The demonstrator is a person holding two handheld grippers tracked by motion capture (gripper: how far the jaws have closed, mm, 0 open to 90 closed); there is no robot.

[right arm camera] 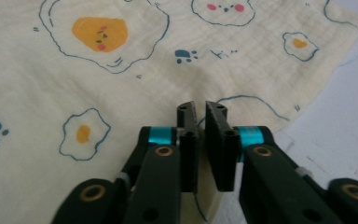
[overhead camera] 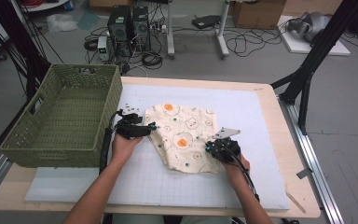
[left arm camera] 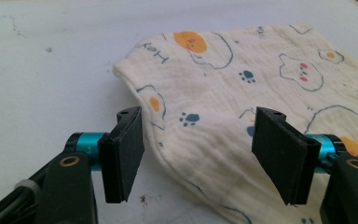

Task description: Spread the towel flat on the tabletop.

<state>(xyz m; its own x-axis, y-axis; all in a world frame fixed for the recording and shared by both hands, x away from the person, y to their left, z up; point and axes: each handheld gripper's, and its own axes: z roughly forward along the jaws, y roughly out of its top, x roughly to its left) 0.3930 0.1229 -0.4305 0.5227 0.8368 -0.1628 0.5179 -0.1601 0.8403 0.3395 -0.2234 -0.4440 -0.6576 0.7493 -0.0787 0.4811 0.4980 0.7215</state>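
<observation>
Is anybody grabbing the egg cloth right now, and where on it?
Yes. The right gripper pinches the egg-print cloth at its near right edge. The left gripper is open around the left edge, not gripping.

Place: lab or robotics test room | Evidence: bare grey concrete floor (overhead camera: 345,140) strewn with loose cables (overhead camera: 247,44); two black computer towers (overhead camera: 129,25) standing on the floor; black metal frame struts (overhead camera: 310,60) around a wooden table (overhead camera: 279,140) covered by a white gridded mat (overhead camera: 251,140); cardboard box (overhead camera: 256,11) at the back.
</observation>
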